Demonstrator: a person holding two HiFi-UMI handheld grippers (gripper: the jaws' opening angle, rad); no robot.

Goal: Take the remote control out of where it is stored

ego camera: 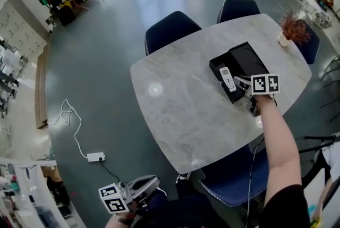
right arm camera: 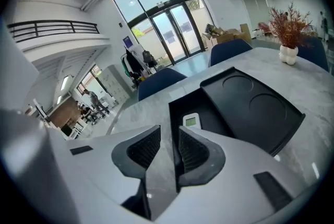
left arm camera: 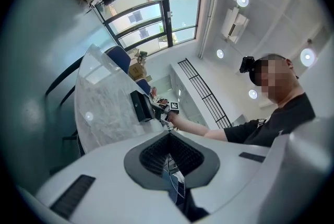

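Observation:
A white remote control (ego camera: 227, 78) lies in the open compartment of a black box (ego camera: 247, 57) on the marble table (ego camera: 180, 115). In the right gripper view the remote (right arm camera: 191, 120) rests inside the box's tray (right arm camera: 209, 113), just beyond the jaws. My right gripper (ego camera: 240, 82) (right arm camera: 169, 147) is open at the tray's near edge; its pads stand a little apart and press on nothing. The left gripper (ego camera: 153, 182) (left arm camera: 168, 137) hangs low beside the person, far from the table, with its pads together and nothing between them.
The box's flat black lid part (right arm camera: 253, 105) has two round hollows. A vase of dried red twigs (ego camera: 291, 30) stands at the table's far right. Blue chairs (ego camera: 170, 30) (ego camera: 239, 8) (ego camera: 234, 179) ring the table. A power strip with cable (ego camera: 96, 157) lies on the floor.

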